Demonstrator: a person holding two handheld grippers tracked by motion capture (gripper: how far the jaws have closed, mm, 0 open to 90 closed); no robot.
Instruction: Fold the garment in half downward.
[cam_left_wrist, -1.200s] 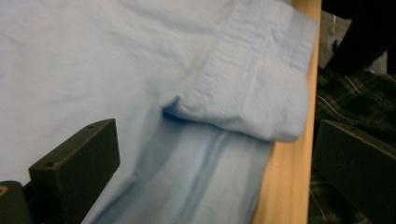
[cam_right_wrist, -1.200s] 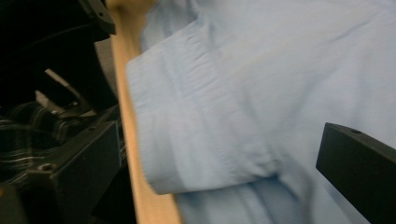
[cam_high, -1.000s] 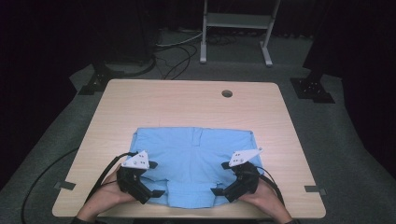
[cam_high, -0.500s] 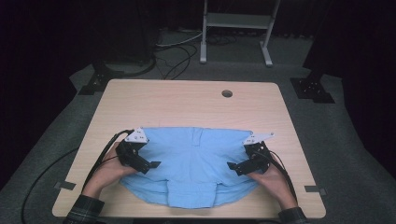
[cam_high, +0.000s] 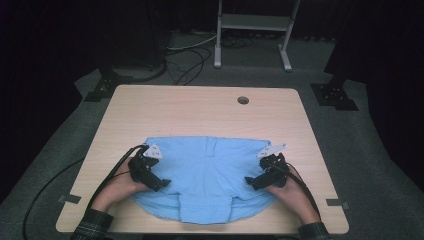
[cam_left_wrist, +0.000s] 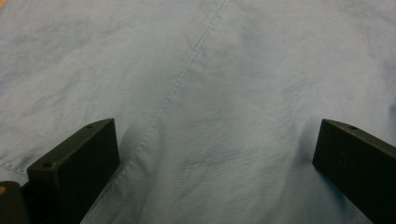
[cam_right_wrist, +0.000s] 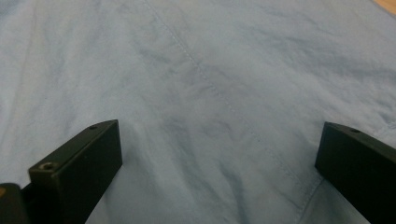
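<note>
Grippers have moved apart and farther up the blue shirt (cam_high: 210, 170). Left gripper (cam_high: 161, 182) and right gripper (cam_high: 251, 182) have jaws wide apart, pressing it flat, so smoothing looks nearly done.

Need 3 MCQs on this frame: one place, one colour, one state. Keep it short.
1. Where does the garment lie on the table?
A near half
B far edge
C hanging off the left side
2. Its colour?
A white
B light blue
C grey
3. The left hand-held gripper and right hand-held gripper are:
A both shut
B one open, one shut
C both open

Key: 1 A, the high view shows bare wood beyond it; 2 B, light blue in every view; 3 C, in both gripper views the jaws stand wide apart over the cloth.
</note>
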